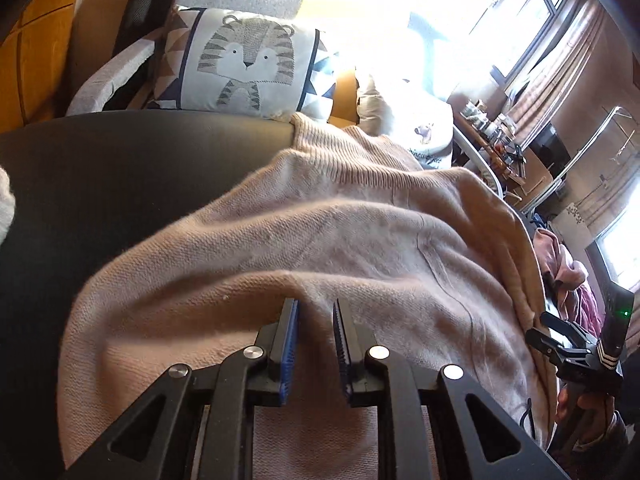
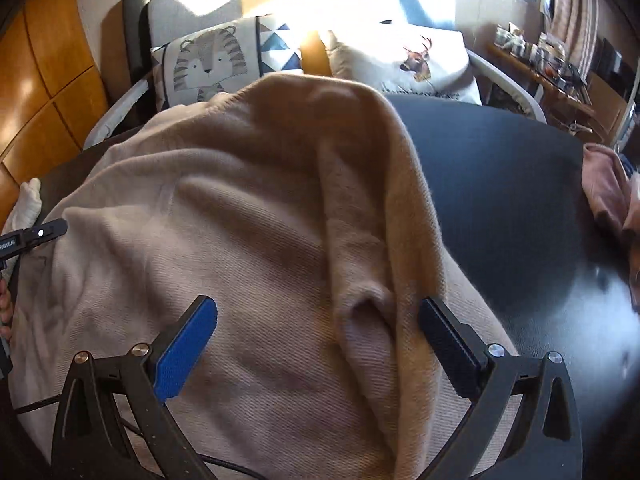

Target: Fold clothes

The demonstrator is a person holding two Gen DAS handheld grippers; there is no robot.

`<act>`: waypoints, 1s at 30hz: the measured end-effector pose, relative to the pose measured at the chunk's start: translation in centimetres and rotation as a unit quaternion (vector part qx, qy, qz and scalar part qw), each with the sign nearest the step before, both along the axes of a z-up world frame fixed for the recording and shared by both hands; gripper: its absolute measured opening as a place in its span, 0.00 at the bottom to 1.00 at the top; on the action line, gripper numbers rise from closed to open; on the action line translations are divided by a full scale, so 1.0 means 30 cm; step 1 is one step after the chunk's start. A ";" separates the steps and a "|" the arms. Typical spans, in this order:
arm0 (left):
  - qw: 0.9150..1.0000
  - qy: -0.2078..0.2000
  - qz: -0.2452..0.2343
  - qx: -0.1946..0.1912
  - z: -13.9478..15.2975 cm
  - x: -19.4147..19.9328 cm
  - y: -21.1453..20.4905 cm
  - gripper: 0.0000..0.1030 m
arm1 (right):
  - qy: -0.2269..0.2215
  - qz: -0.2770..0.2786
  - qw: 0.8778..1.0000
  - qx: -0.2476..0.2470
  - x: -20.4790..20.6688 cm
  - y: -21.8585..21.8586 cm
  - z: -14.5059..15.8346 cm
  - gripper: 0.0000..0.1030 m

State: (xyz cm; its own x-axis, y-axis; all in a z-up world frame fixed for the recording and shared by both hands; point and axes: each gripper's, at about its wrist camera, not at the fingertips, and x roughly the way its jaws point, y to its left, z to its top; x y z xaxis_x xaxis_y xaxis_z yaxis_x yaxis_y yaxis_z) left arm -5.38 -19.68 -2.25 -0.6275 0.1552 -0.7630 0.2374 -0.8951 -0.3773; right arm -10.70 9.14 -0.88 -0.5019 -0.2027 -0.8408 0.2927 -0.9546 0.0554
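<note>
A beige knitted sweater (image 2: 248, 216) is spread on a dark table (image 2: 500, 184), partly folded.

The sweater fills the middle of both views, and one side is laid over the body as a long fold, seen right of centre in the right wrist view, probably to narrow the garment. The left gripper (image 1: 315, 320) is seen with its jaws a little apart, a small ridge of knit between them, not pressed. The right gripper (image 2: 320, 320) is held wide open over the fold, holding nothing. A tiger cushion (image 1: 244, 60) is seen behind the table, in the upper left.
</note>
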 end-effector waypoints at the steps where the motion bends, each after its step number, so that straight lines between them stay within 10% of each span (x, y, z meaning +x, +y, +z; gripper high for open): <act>1: 1.000 -0.007 -0.002 -0.005 -0.010 0.007 0.011 0.17 | -0.004 -0.018 1.000 0.005 -0.015 0.029 -0.013 1.00; 15: 0.999 -0.020 -0.010 -0.029 -0.042 0.020 0.019 0.17 | 0.034 -0.120 0.982 0.145 -0.334 0.235 -0.043 1.00; 24: 0.999 -0.033 -0.034 -0.024 0.002 0.088 0.094 0.18 | 0.047 -0.068 0.981 0.176 -0.180 0.219 0.020 1.00; 30: 0.996 -0.037 -0.079 -0.022 -0.016 0.176 0.241 0.18 | 0.084 -0.005 0.994 0.076 0.069 0.141 0.140 1.00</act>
State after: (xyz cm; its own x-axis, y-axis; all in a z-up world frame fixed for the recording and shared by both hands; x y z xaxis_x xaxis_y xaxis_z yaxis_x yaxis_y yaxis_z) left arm -0.09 -12.44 -2.74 -0.5392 0.2123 -0.8150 0.1185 -0.9389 -0.3230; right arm -8.63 13.39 3.32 -0.6383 -0.0748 -0.7662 0.2767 -0.9510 -0.1377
